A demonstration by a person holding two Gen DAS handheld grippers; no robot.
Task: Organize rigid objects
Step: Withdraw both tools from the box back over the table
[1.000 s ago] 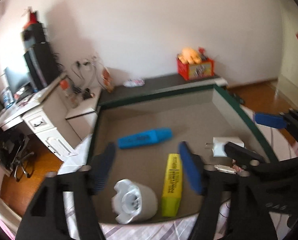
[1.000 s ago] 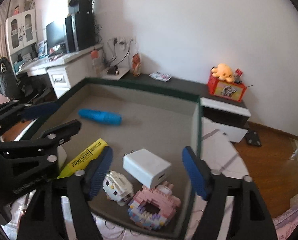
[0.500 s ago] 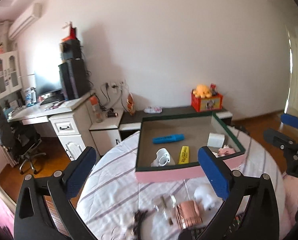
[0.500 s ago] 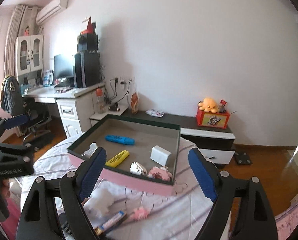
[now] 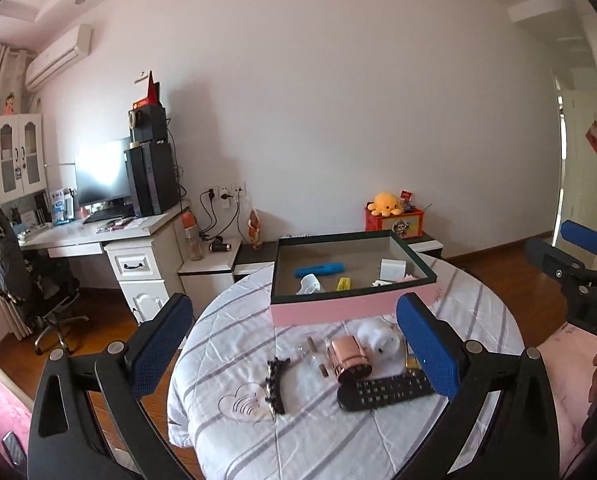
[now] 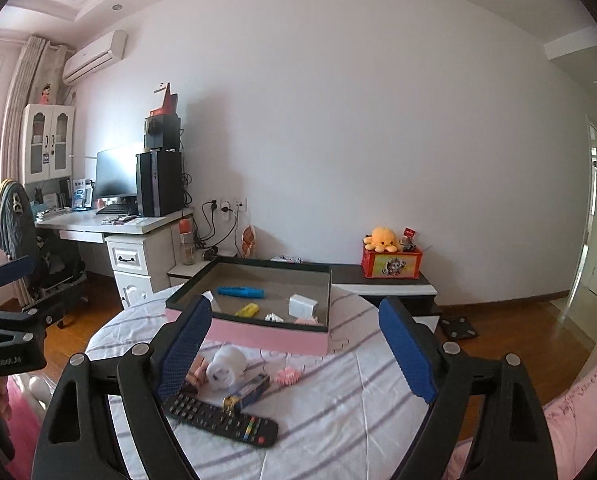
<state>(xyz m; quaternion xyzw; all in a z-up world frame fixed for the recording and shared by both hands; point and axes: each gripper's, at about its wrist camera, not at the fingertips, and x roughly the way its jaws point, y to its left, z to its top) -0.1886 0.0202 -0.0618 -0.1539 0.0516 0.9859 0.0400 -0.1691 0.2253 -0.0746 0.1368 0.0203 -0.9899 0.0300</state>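
One pink box (image 5: 350, 311) with a dark rim, at the far side of the round table (image 5: 478, 300). It holds one blue marker (image 5: 319, 269), one yellow highlighter (image 6: 247, 310), one white charger (image 6: 302, 305), one white cup (image 5: 310, 284) and some small block toys (too small to count). Loose on the cloth in front of the box: one black remote (image 6: 222, 419), one black hair clip (image 5: 275, 384), one rose-gold cylinder (image 5: 348, 359). Left gripper (image 5: 294, 350) and right gripper (image 6: 294, 354) both hang spread wide and empty, near the remote.
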